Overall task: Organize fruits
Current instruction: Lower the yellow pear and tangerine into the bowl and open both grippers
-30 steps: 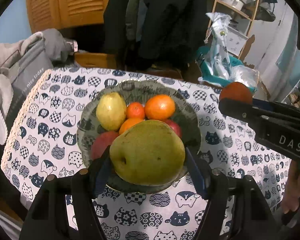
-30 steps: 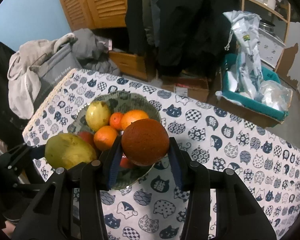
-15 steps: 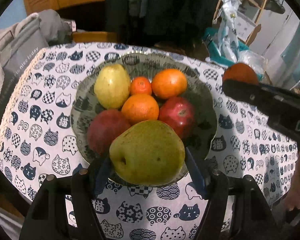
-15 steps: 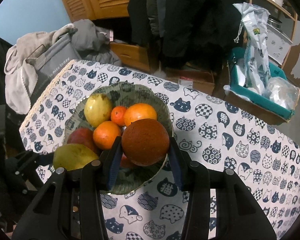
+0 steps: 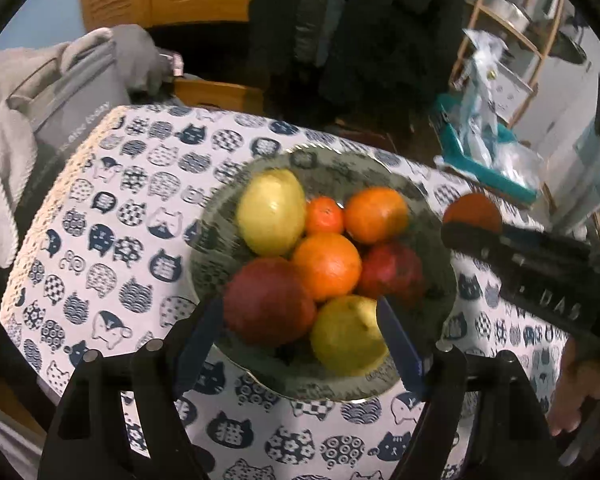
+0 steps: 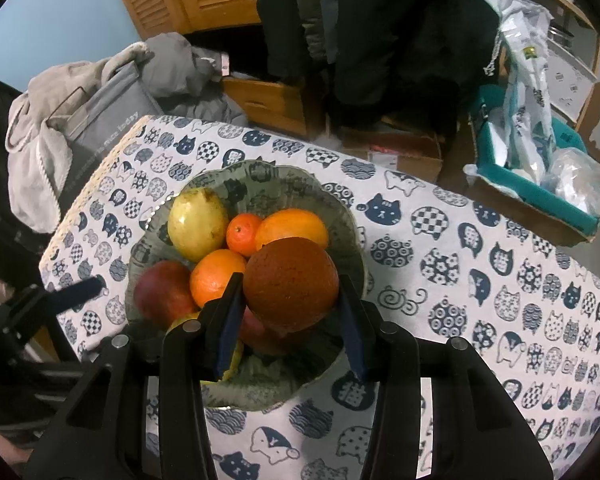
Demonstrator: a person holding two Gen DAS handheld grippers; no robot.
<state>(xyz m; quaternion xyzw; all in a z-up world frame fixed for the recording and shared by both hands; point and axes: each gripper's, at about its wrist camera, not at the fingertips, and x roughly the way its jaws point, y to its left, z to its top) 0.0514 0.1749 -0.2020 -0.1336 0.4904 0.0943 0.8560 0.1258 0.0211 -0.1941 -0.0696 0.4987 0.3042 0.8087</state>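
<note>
A patterned bowl [image 5: 416, 200] [image 6: 340, 208] on the cat-print tablecloth holds a yellow pear [image 5: 270, 210], oranges [image 5: 326, 266], red apples [image 5: 268, 302] and a green pear [image 5: 346, 334] at its near edge. My left gripper [image 5: 300, 340] is open just above the bowl's near rim, with the green pear lying between its fingers. My right gripper [image 6: 290, 316] is shut on a dark orange [image 6: 290, 284] and holds it over the bowl's near right side. The dark orange also shows in the left wrist view [image 5: 472, 210].
A grey bag and clothes [image 6: 80, 120] lie past the table's left end. A teal bin with plastic bags [image 6: 540, 160] stands on the floor to the right. Wooden drawers [image 6: 276, 100] and hanging dark coats are behind the table.
My left gripper opened and let the green pear drop into the bowl's near edge, then pulled back. My right gripper moved over the bowl with the dark orange.
</note>
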